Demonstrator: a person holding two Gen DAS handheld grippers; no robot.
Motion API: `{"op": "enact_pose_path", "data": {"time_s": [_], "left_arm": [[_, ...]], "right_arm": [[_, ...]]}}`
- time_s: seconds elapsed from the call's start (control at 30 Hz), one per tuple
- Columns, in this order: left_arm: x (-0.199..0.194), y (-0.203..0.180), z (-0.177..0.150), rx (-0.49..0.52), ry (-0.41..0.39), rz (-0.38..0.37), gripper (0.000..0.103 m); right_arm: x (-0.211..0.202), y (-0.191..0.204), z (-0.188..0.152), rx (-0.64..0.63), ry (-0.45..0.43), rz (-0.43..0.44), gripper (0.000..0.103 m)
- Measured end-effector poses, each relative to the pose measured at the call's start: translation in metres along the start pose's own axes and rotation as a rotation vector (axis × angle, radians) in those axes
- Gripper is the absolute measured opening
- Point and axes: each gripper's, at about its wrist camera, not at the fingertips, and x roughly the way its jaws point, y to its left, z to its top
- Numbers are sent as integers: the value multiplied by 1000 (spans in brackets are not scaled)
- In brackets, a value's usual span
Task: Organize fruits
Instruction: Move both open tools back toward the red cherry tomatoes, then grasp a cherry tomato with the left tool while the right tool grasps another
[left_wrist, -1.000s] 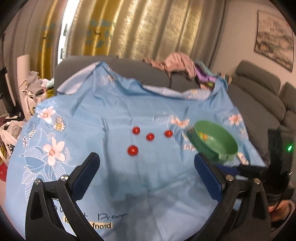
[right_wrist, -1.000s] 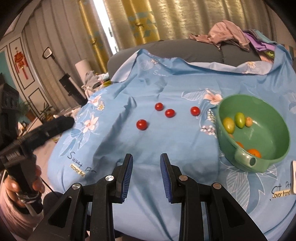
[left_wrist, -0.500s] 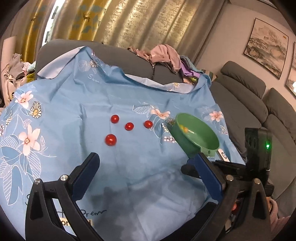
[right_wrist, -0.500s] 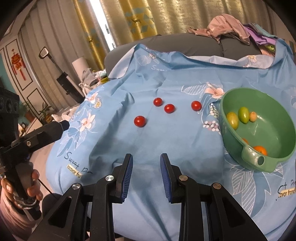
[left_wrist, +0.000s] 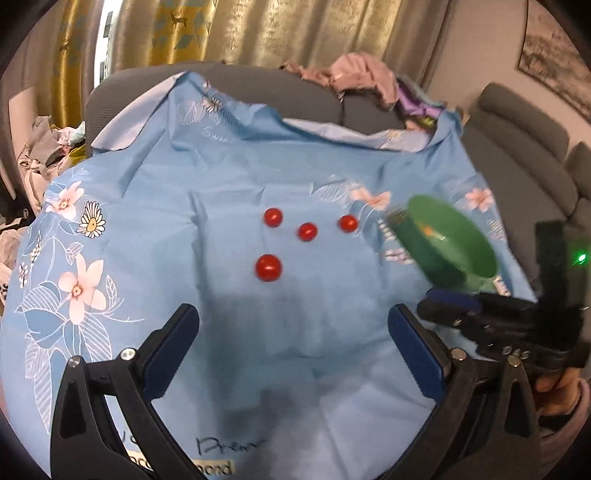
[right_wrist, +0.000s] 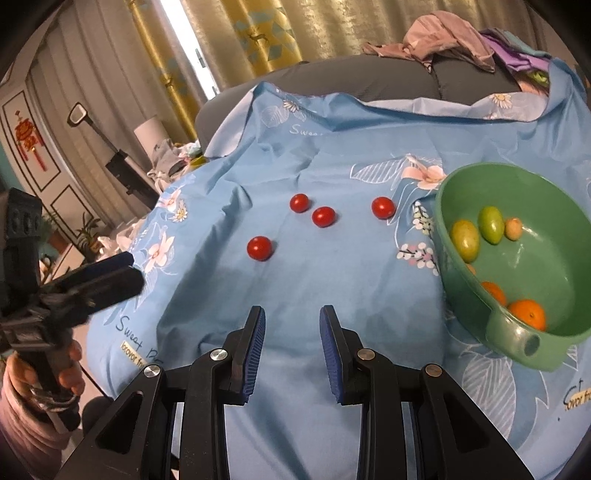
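Several red cherry tomatoes lie on the blue floral cloth (left_wrist: 229, 177): three in a row (left_wrist: 307, 231) and a bigger one (left_wrist: 269, 267) nearer me. A green bowl (right_wrist: 554, 266) at the right holds green-yellow fruits (right_wrist: 464, 240) and oranges (right_wrist: 526, 314). My left gripper (left_wrist: 291, 317) stands wide open above the cloth, just short of the bigger tomato, with nothing between its fingers. My right gripper (right_wrist: 292, 314) has its jaws drawn close and empty, hovering short of the tomatoes (right_wrist: 259, 248) and left of the bowl.
The cloth covers a grey sofa back with a heap of clothes (right_wrist: 447, 33) behind. Gold curtains hang at the back. A grey sofa (left_wrist: 524, 140) stands to the right. A hand (right_wrist: 33, 376) holds the left gripper at the cloth's left edge.
Both grippers have come lower and nearer to the tomatoes, which look larger now. The left view swung right, then back to centre. Neither gripper's jaws have changed.
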Motion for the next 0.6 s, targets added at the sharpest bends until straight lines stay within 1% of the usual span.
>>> {"op": "enact_pose_path", "data": {"time_s": [0.1,0.17,0.27,0.3,0.33,0.43,0.6], "left_arm": [[19,4,4,23,48,36,101],[33,7,6,30,83,36,101],[57,10,15,40,137,56,99],[63,10,18,47,148,58,98],[70,10,20,54,158,65,98],[90,10,23,87,191,103,98],[112,9,30,102,217,115,88]], "right_arm": [[9,0,7,-9,9,1,31],[14,-1,13,-14,11,-9,31],[25,-4,25,-13,19,-29,32],[30,-6,30,-12,28,-37,33],[36,-7,34,-12,36,-39,39],[51,-12,45,-13,58,-35,41],[84,-14,67,-33,84,-62,41]]}}
